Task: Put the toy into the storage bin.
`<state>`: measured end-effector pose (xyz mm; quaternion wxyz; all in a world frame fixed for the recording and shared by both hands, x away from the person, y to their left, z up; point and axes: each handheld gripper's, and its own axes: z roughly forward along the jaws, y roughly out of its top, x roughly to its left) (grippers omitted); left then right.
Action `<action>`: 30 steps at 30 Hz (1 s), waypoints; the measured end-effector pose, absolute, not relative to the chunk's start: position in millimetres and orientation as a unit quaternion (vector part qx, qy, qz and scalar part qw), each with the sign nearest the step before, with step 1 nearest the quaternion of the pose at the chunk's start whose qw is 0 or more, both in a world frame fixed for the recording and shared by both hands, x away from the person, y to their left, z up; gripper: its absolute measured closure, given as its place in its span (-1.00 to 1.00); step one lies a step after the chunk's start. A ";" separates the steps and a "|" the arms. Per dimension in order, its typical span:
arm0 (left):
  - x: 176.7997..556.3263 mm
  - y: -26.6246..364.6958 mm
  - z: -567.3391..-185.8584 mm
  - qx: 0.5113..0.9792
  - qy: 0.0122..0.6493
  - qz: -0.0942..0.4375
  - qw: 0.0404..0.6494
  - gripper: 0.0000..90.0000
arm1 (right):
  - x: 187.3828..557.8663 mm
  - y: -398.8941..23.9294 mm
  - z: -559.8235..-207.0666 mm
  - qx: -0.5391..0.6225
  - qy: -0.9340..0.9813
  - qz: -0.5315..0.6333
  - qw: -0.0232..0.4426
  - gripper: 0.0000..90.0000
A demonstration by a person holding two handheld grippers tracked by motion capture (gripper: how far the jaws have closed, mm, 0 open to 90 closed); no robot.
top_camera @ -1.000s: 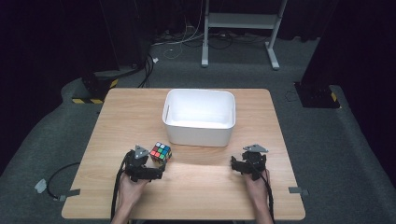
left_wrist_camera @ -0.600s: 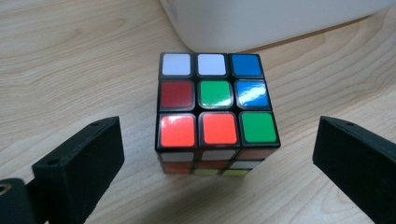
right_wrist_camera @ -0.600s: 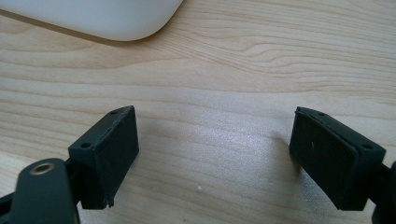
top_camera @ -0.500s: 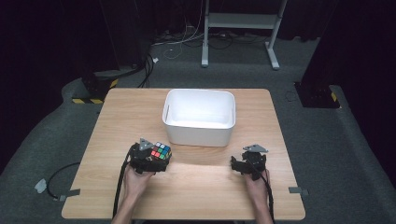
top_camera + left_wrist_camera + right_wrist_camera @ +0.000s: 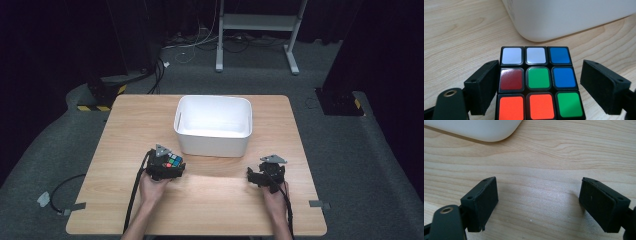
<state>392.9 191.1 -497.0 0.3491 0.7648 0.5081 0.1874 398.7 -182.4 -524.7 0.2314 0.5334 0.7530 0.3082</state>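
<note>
The left tongs (image 5: 539,85) sit wide open around the puzzle cube (image 5: 537,82) on the worktop (image 5: 110,150), beside the white tub (image 5: 212,125). Next, probably squeeze it. The right tongs (image 5: 539,202) gape, holding nothing.

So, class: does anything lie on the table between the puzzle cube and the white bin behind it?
Nothing visible does. The puzzle cube sits between the open jaws of the left hand-held gripper, and only bare table separates it from the white bin.
</note>
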 end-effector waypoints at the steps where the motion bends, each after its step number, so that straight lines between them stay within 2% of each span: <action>1: 393.2 191.1 -497.4 0.765 0.509 0.187 0.348 -0.63 | 398.7 -182.4 -524.7 0.533 0.753 0.308 0.231 -0.65; 12: 396.4 188.2 -502.1 0.765 0.509 0.197 0.342 -0.58 | 398.7 -182.4 -524.7 0.533 0.753 0.308 0.231 -0.65; 30: 397.1 186.1 -506.9 0.760 0.509 0.211 0.346 -0.32 | 398.5 -182.3 -524.6 0.533 0.753 0.308 0.231 -0.65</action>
